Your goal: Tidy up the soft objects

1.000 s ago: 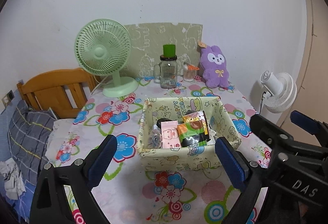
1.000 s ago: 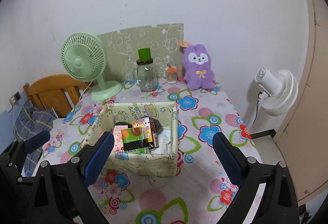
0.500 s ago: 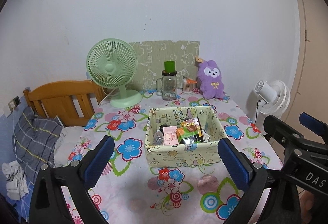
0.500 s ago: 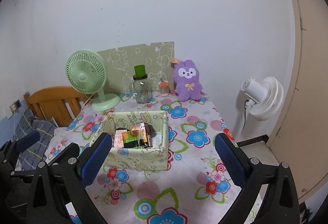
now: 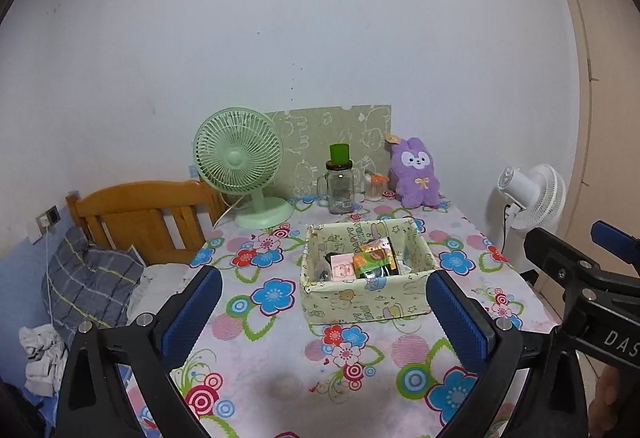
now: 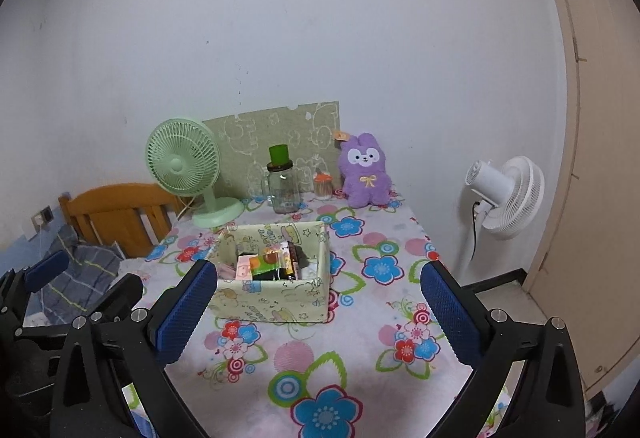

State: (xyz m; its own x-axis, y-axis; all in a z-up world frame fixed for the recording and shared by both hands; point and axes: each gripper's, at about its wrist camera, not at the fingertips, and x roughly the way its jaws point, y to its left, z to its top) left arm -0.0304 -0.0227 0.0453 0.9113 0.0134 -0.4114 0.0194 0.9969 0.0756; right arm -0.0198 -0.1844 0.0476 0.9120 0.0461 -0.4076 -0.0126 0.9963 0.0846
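A pale green fabric basket (image 5: 366,308) (image 6: 276,302) sits mid-table and holds several packets, one pink and one orange-green. A purple plush rabbit (image 5: 416,173) (image 6: 365,171) sits upright at the back right of the table against the wall. My left gripper (image 5: 320,302) is open and empty, held above the table's near edge, short of the basket. My right gripper (image 6: 316,300) is open and empty, also back from the basket. The right gripper shows at the right of the left wrist view (image 5: 580,278).
A green desk fan (image 5: 244,173) stands at back left, a glass jar with a green lid (image 5: 340,185) and a small jar (image 5: 375,187) at back centre. A white floor fan (image 6: 504,193) stands right of the table. A wooden bed headboard (image 5: 140,213) and pillow lie left.
Both grippers have pulled back and up from the basket; the table and basket look smaller and farther. Both stay open and empty.
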